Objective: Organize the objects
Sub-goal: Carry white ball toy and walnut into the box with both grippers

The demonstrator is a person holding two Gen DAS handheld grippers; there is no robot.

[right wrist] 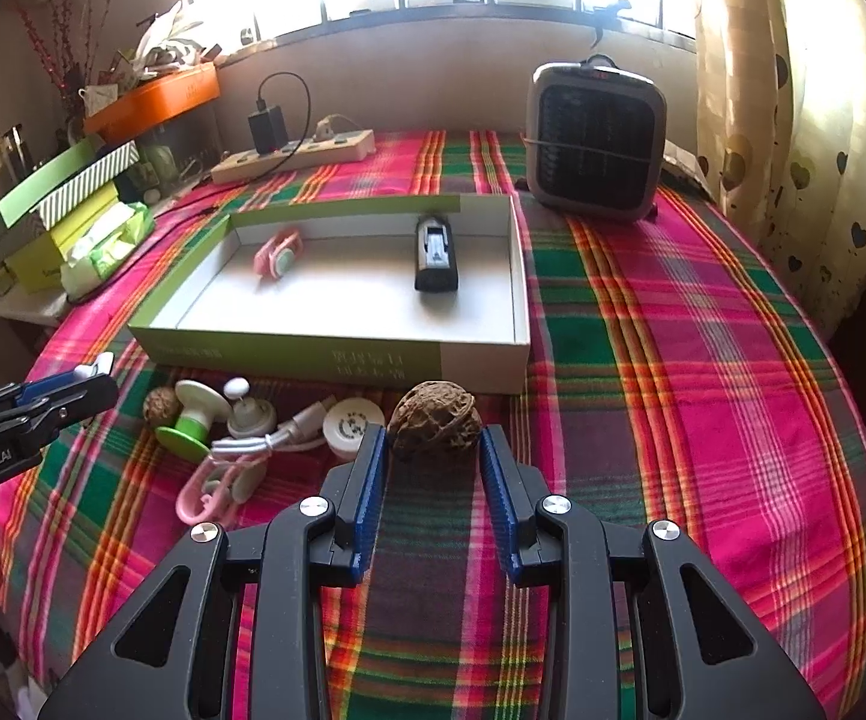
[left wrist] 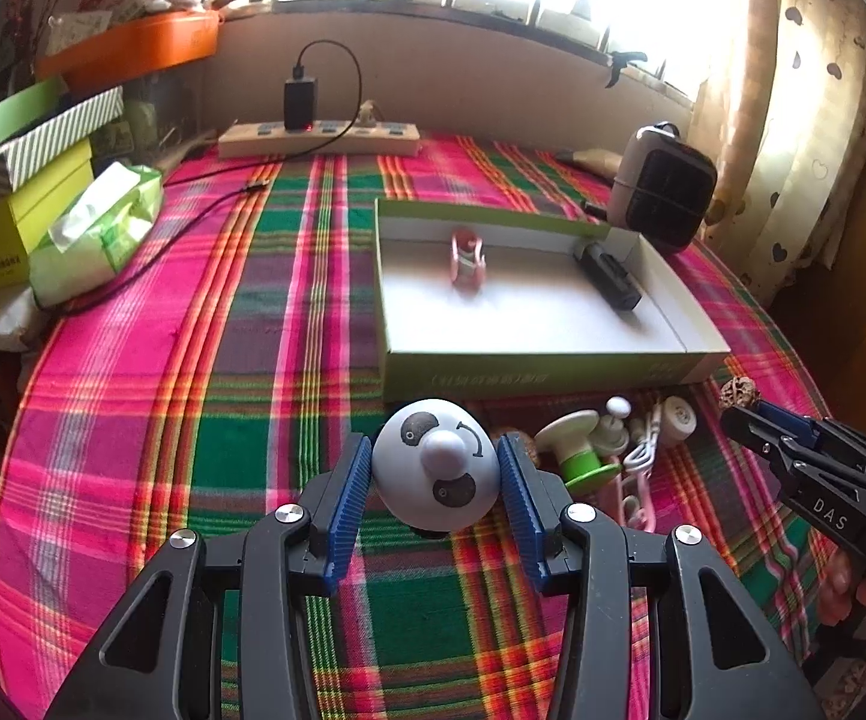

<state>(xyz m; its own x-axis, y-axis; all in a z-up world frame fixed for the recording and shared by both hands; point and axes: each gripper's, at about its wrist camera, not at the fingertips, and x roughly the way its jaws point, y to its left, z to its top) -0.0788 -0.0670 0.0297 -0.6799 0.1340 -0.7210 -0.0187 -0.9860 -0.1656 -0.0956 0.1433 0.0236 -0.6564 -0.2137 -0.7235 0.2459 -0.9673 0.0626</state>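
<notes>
Plaid cloth in pink and green covers the whole table, and on it lies the shallow green box, my landmark. Inside the box, at the far wall, a black rectangular device and a pink clip already rest. Just in front of the box, the loose pile waits: a green-and-white spool, a white cable, a white round cap and a second walnut.

My left gripper, in front of the box's near wall, has its pads pressed on both sides of the panda ball. My right gripper, also before the near wall, is clamped on the walnut.

I think the ball may slip, because it is round and smooth. The walnut is held only at the fingertips, so a quick lift over the wall could drop it.
</notes>
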